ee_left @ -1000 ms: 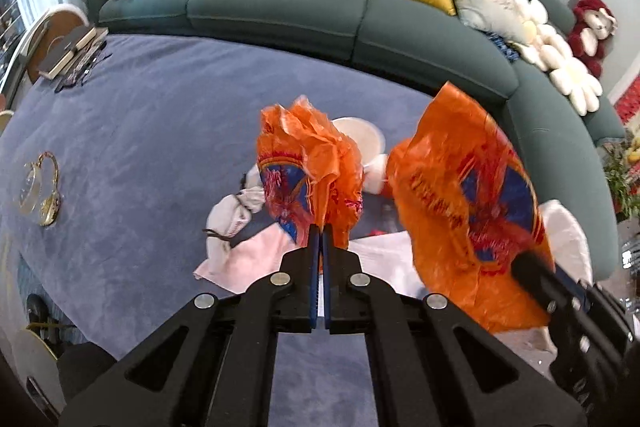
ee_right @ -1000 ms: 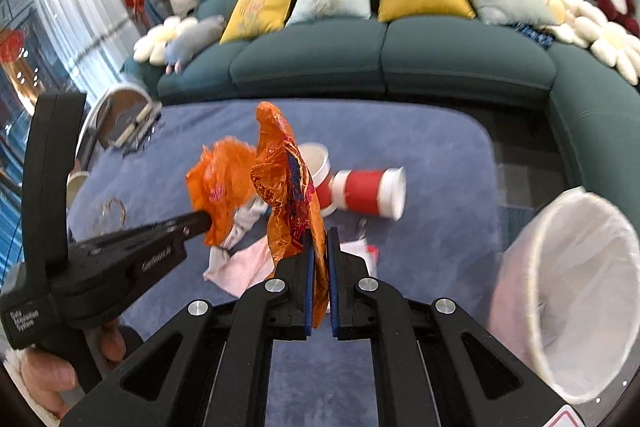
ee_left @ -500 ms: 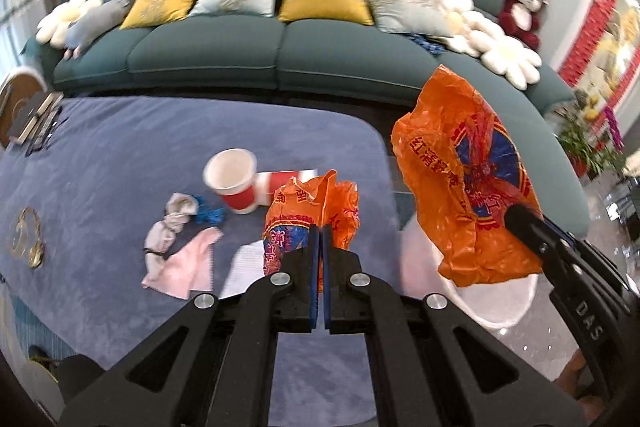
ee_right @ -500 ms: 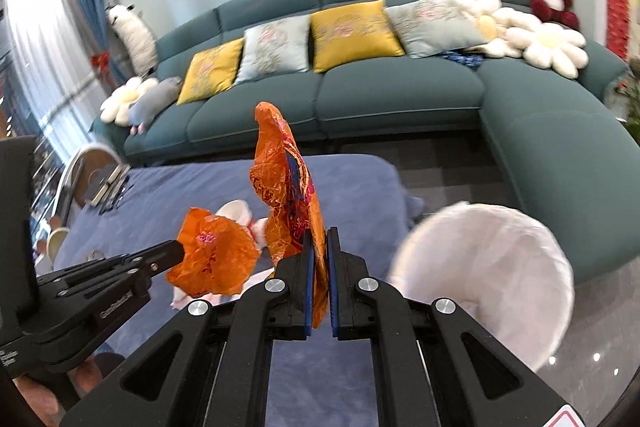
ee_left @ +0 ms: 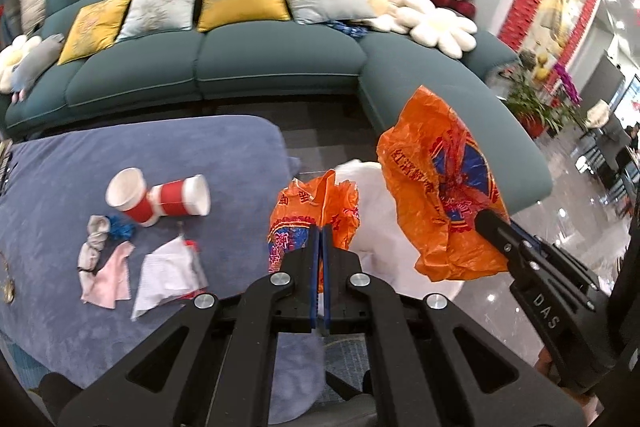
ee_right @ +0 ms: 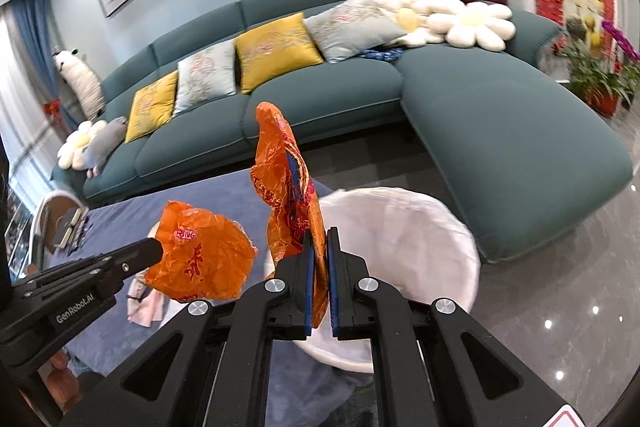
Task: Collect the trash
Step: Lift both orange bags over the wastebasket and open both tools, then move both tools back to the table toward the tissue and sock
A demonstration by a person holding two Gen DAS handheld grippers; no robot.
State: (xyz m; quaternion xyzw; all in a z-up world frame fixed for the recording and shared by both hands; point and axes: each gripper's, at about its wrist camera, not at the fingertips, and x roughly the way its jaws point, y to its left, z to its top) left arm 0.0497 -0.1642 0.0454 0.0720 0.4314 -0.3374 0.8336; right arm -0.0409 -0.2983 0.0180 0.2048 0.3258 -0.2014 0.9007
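A crinkly orange plastic bag (ee_left: 312, 215) is pinched tight in the left gripper (ee_left: 321, 231), and a second, bigger orange bag (ee_right: 290, 187) is clamped between the right gripper (ee_right: 319, 247) fingers, both held up in the air. Just past them a white-lined trash bin (ee_right: 420, 227) is seen, mouth open, right by the blue rug (ee_left: 160, 155) edge, with glossy floor (ee_right: 560, 307) beside it. Further out on the rug, two red paper cups (ee_left: 160, 197), tissues (ee_left: 168, 271) and a pink cloth (ee_left: 106, 275) are left lying. A teal sofa (ee_left: 240, 67) is seen beyond.
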